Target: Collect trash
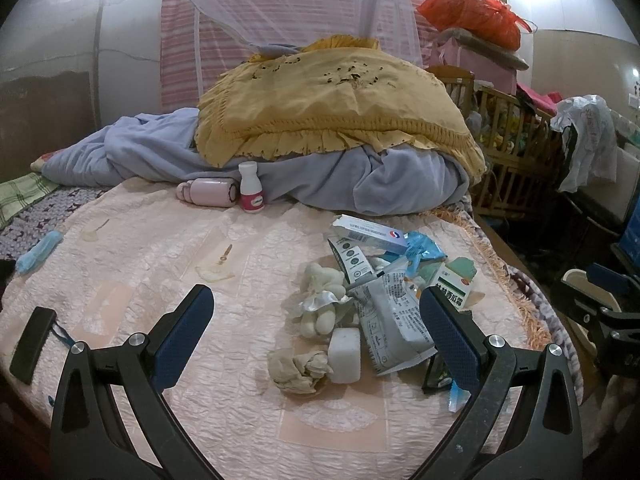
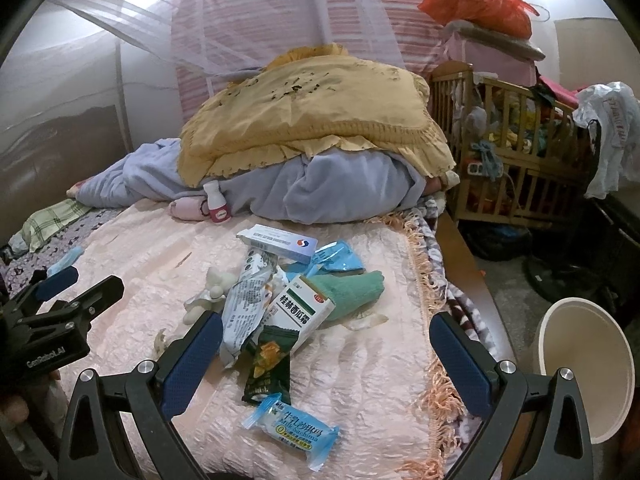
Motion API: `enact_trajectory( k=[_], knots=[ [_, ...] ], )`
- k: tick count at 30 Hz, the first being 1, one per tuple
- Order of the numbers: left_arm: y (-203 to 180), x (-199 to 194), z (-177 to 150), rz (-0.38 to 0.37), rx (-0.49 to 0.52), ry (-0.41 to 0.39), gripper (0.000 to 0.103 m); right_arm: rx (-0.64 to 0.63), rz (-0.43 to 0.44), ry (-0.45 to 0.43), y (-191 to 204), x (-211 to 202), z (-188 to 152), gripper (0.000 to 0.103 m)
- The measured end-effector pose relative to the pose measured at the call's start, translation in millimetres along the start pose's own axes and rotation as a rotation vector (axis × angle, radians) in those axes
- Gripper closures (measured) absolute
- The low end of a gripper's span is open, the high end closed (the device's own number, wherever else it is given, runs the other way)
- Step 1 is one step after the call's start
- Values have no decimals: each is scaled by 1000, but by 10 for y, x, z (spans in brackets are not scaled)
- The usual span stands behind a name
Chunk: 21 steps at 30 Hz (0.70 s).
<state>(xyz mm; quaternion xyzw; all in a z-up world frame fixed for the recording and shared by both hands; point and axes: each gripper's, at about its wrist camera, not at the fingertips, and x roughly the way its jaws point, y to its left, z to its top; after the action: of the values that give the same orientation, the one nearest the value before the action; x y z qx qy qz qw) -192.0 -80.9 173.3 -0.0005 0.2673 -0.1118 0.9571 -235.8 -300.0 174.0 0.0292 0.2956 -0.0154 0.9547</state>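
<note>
trash pile (image 2: pixel 276 304) heaped near bed's right edge (image 2: pixel 428 280), lying just ahead of right tool (image 2: pixel 326 354), nearer than left tool (image 1: pixel 316 334); both spread, empty.

**Trash heap on a pink bedspread, seen between spread fingers**

The left gripper (image 1: pixel 316 320) hangs wide apart and empty over a bed (image 1: pixel 160 280) with a quilted pink cover. Just ahead lies a pile of trash: crumpled tissue (image 1: pixel 300 368), a white block (image 1: pixel 345 356), a grey foil packet (image 1: pixel 388 320), a green-and-white medicine box (image 1: pixel 458 284) and a long white carton (image 1: pixel 370 234). Farther back, a small white bottle (image 1: pixel 251 188) stands upright beside a pink case (image 1: pixel 208 191), against a blue blanket (image 1: pixel 160 152) under a yellow frilled cloth (image 1: pixel 328 104).
</note>
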Motion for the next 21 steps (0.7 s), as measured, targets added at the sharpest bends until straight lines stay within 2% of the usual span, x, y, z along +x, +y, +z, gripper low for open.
enact_trajectory(
  k=[21],
  knots=[
    [-10,-29,-16,15,16,-21,1,-31,34,8,40,-51,-67,1]
  ],
)
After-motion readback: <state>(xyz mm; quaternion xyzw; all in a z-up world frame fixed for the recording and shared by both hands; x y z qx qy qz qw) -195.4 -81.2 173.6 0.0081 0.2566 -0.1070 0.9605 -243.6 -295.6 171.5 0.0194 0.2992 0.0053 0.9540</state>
